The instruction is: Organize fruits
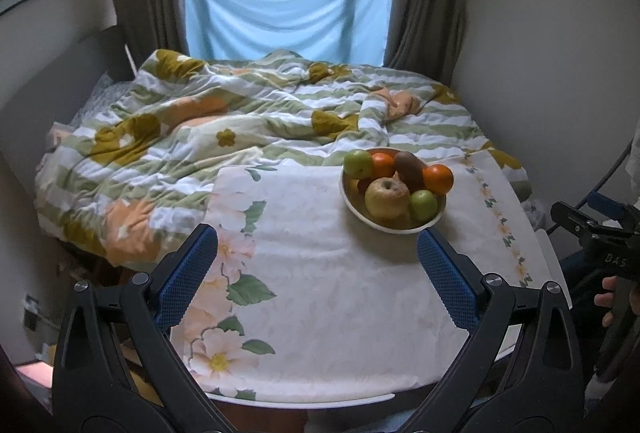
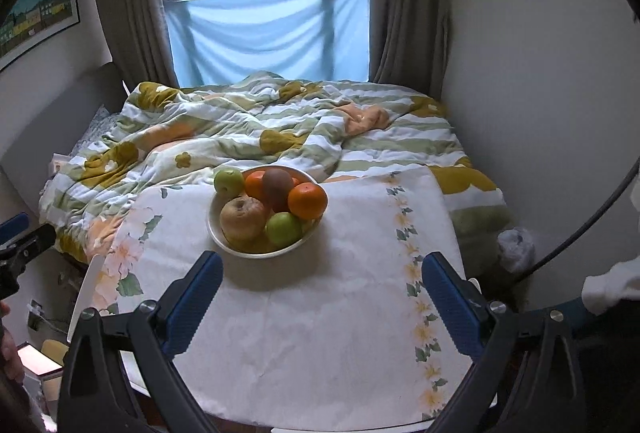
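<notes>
A white bowl [image 1: 394, 227] [image 2: 224, 243] of fruit stands on the floral tablecloth [image 1: 320, 293] [image 2: 340, 313]. It holds a yellowish apple [image 1: 386, 197] [image 2: 242, 219], two green apples [image 1: 358, 163] [image 1: 423, 204] [image 2: 229, 181] [image 2: 283, 229], two oranges [image 1: 438, 178] [image 1: 383, 165] [image 2: 307, 200] [image 2: 255, 184] and a brown kiwi [image 1: 409, 169] [image 2: 277, 188]. My left gripper [image 1: 318, 247] is open, above the cloth, near side of the bowl. My right gripper [image 2: 322, 273] is open too, just short of the bowl. Nothing lies between either pair of fingers.
Behind the table lies a bed with a rumpled flowered quilt [image 1: 200, 121] [image 2: 240, 125], then a window with blue cloth [image 1: 288, 13] and grey curtains. Walls close in left and right. The other gripper and a hand [image 1: 606, 297] show at the right edge of the left wrist view.
</notes>
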{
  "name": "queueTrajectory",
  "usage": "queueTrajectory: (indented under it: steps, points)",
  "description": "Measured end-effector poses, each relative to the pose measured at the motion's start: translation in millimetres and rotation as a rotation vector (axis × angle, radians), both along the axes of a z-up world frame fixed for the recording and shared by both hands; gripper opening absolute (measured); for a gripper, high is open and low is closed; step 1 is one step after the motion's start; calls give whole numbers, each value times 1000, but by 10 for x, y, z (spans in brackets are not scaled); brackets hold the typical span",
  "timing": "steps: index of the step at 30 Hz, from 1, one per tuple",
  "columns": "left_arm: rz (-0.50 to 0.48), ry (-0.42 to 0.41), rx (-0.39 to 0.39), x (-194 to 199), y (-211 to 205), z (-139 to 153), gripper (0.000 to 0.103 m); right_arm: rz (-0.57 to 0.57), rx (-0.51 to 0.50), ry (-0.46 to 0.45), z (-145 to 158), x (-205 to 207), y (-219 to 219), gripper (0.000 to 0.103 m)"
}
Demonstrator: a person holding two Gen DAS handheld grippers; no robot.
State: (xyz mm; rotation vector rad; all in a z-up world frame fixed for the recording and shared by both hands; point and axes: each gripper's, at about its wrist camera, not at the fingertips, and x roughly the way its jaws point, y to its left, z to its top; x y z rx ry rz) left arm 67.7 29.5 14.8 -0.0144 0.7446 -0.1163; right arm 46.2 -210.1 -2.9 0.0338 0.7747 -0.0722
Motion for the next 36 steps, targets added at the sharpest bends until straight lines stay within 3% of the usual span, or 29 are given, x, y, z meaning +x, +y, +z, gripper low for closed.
queueTrajectory:
  steps: [36]
  points:
    - [11, -19, 26, 13, -55, 59, 103, -9, -7, -27, 49, -40, 50, 99]
